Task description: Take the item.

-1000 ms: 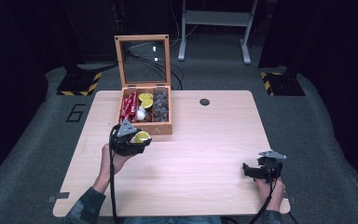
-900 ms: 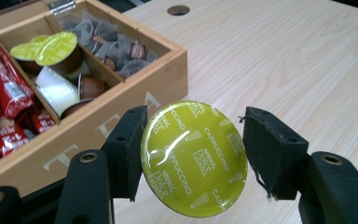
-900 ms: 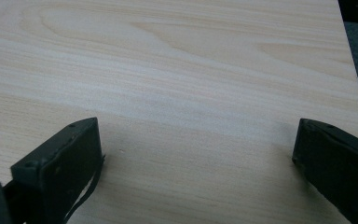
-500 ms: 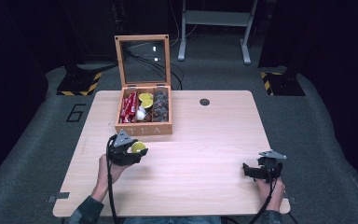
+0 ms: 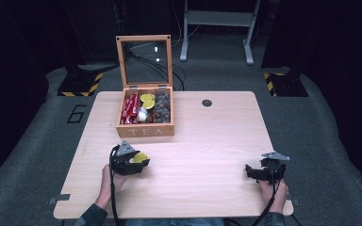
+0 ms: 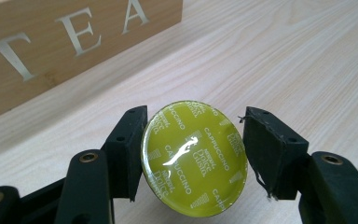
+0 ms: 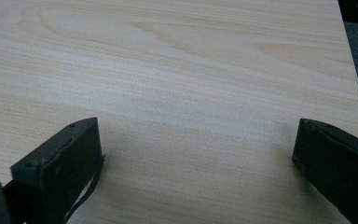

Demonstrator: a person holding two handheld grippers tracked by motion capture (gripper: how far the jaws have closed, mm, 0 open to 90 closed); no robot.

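The left gripper (image 6: 193, 158) was clamped on a yellow-green coffee capsule (image 6: 194, 158), one black jaw pressed to each side of it, low over the wooden table (image 5: 202, 136) a little in front of the open tea box (image 5: 144, 131). The right gripper (image 7: 193, 154) sat near the table's right front corner, its jaws spread wide with nothing but bare wood between them.
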